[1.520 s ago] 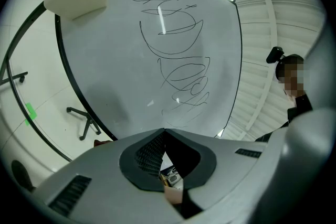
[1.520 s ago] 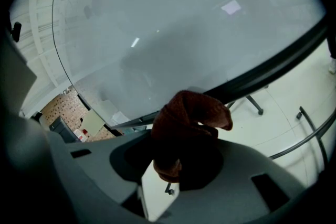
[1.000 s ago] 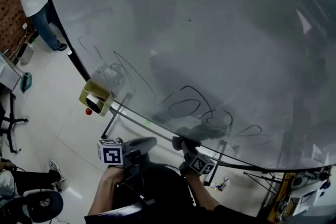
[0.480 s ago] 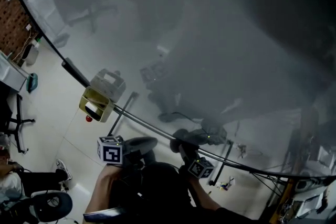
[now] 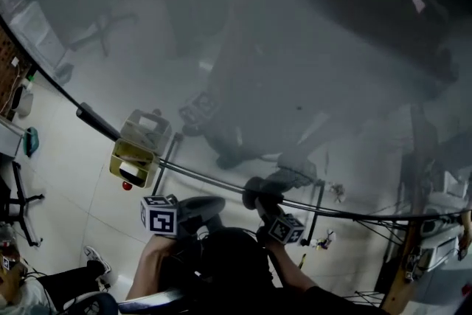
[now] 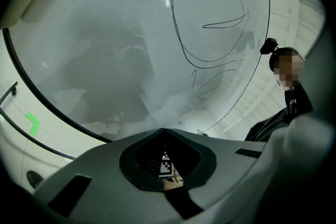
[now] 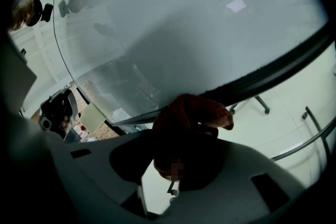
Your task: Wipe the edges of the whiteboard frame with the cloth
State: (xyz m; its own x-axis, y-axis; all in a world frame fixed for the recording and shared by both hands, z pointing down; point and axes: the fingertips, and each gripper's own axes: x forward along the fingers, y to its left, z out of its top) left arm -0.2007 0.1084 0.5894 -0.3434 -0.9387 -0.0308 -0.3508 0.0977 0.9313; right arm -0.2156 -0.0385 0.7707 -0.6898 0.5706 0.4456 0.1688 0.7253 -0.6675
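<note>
The right gripper [image 7: 189, 134] is pinching a dark red cloth [image 7: 191, 113] at the bottom of the whiteboard frame [image 7: 273, 68] (left gripper [image 6: 164, 130] below it, pressed together, empty), most edges seemingly not yet wiped.

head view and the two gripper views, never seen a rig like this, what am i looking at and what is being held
There is no robot here: a person holds a hand-held clamp tool, called a gripper, in each hand. The head view comes from a camera on the person's head. It looks down past both tools at a big whiteboard and its dark frame. The other two pictures come from cameras riding on each gripper, looking along its jaws. The left gripper has its jaws together with nothing between them. Ahead of it the board shows pen scribbles. The right gripper is clamped on a dark reddish cloth, held right at the frame's edge. The checkered cubes are part of the grippers.
</note>
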